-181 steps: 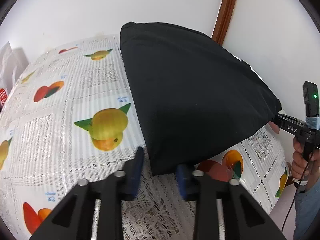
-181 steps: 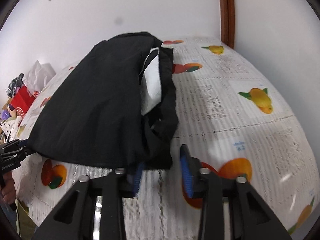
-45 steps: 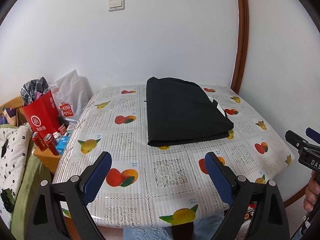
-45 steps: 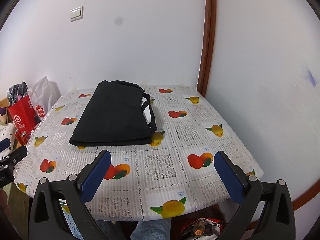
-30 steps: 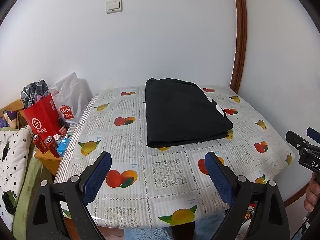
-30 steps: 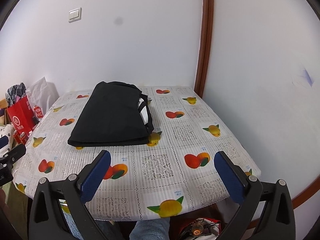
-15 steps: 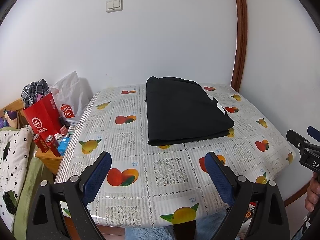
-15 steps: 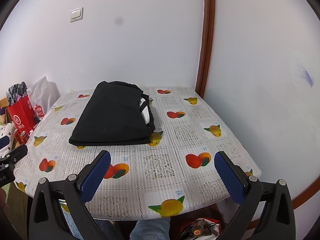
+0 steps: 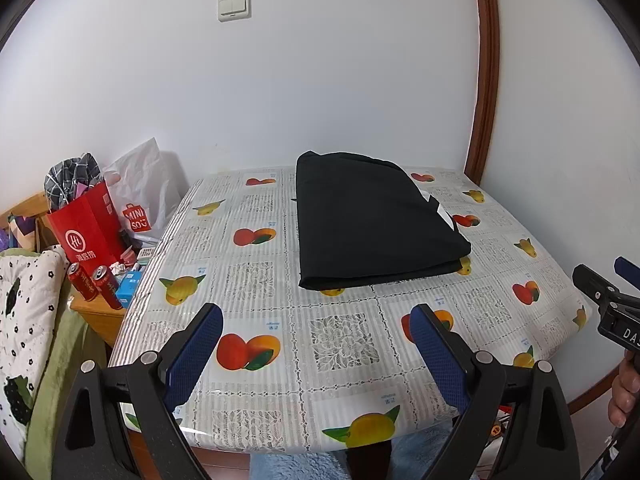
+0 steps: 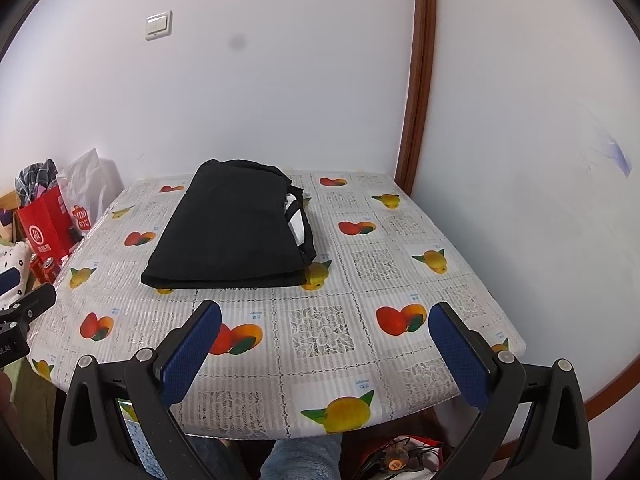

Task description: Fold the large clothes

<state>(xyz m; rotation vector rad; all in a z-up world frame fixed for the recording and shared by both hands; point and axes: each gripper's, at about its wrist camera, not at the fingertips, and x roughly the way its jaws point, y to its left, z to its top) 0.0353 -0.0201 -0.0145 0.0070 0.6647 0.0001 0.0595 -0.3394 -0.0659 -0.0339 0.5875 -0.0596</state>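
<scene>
Garment (image 9: 376,220) black, folded flat on fruit-print tablecloth (image 9: 336,340). Left gripper (image 9: 316,354), right gripper (image 10: 326,350) both spread wide, empty, well back from table.

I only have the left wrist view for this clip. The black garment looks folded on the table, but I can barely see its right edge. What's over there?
Observer: In the right wrist view, the black garment has a black strap looping out along its right edge, with white fabric showing inside the loop.
Operator: And the right hand-held gripper? I see only its tip.
Observer: The right hand-held gripper is wide open with nothing between its fingers. It is near the table's front edge, apart from the garment.
Operator: Anything on the right wall?
Observer: A faint blue smudge.
</scene>
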